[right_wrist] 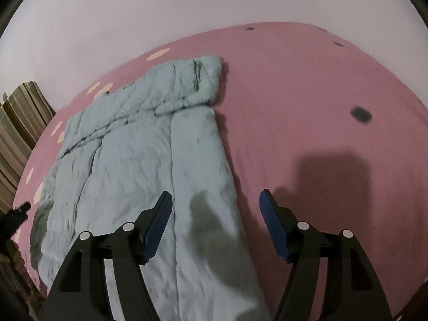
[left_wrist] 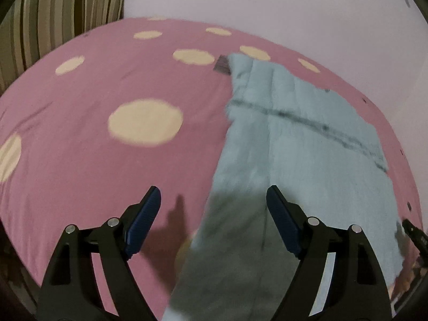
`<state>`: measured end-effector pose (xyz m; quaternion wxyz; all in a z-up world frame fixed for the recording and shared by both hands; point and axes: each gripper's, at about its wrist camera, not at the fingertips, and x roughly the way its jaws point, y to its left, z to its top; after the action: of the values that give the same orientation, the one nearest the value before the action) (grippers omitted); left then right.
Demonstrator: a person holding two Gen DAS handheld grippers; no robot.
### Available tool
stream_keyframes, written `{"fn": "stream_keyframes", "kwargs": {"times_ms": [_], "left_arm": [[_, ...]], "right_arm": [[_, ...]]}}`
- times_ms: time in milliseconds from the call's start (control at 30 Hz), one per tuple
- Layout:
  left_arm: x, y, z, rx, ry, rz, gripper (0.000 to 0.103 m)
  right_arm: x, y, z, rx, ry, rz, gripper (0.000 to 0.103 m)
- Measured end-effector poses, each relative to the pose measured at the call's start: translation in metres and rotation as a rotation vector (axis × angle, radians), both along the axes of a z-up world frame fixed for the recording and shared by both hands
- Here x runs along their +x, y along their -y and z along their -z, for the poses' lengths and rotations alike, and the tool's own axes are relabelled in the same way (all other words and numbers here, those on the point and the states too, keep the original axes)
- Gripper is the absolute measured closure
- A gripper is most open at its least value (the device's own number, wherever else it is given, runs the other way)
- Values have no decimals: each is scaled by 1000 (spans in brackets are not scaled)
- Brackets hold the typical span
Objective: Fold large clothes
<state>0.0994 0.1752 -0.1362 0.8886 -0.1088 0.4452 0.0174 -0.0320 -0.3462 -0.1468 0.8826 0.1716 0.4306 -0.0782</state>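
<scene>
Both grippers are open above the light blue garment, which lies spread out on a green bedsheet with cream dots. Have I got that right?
Not quite: the bedsheet is pink, not green, as the left wrist view shows. The rest holds: the left gripper and right gripper both stand open with nothing between the pads, above the light blue garment spread out on the sheet with its cream dots.

A: What carries everything here?
B: A bed [right_wrist: 307, 85] with a pink sheet, printed with cream dots on one side and a few small dark spots on the other.
A: And what lies directly on it?
B: A pale blue garment [right_wrist: 139, 144], spread flat and wrinkled, its far end rolled over itself. Dark stitched lines cross it.
A: Anything else?
B: A small dark patch [left_wrist: 222, 65] shows at the garment's far corner; too blurred to tell.
</scene>
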Motion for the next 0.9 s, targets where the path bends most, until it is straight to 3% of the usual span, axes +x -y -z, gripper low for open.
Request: {"fn": "stream_keyframes", "kwargs": {"times_ms": [267, 400, 533, 733, 767, 900], "left_arm": [[-48, -30, 13, -89, -32, -47, 22], [-62, -41, 23, -201, -62, -67, 22], [-71, -35, 25, -203, -54, -36, 22], [-75, -20, 28, -225, -56, 12, 39], [-75, -17, 28, -222, -56, 25, 46], [-76, -9, 29, -207, -56, 51, 63]], "right_arm": [[-62, 3, 13, 37, -58, 1, 36], [-75, -2, 17, 43, -51, 2, 36], [-83, -1, 16, 69, -42, 8, 37], [-77, -14, 19, 73, -52, -13, 72], [-77, -14, 19, 84, -51, -16, 76], [-80, -19, 19, 117, -40, -35, 84]]}}
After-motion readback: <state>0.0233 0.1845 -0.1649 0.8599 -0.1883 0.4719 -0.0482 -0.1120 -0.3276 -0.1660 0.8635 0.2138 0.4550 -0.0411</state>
